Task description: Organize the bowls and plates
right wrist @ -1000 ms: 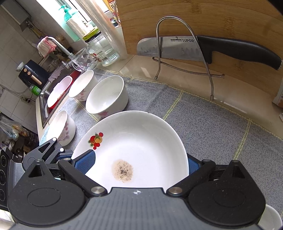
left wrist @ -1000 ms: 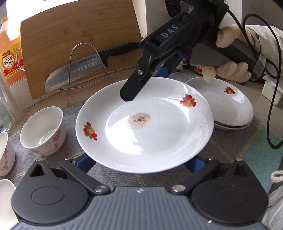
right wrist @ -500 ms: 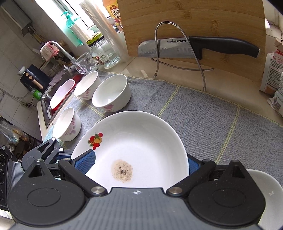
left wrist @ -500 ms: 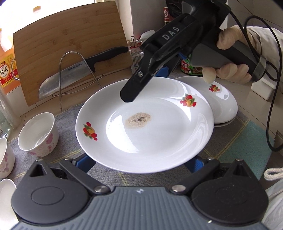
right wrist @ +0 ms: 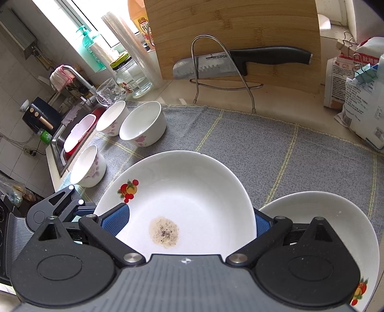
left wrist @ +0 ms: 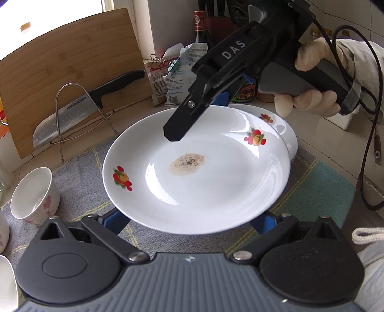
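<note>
Left wrist: white plate (left wrist: 216, 192), brown-speckled centre.

White plate (left wrist: 216, 192) with red-orange fruit motifs, brownish speckled stain (left wrist: 187, 163)

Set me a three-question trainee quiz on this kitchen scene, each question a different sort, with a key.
1. True or false: the lifted plate is clean.
2. Where is the knife?
A. In the sink
B. In the wire rack in front of the cutting board
C. On the stack of plates
3. In the right wrist view, how many bowls stand on the grey mat?

Key:
1. False: a brownish speckled stain sits in its middle.
2. B
3. Three
</note>
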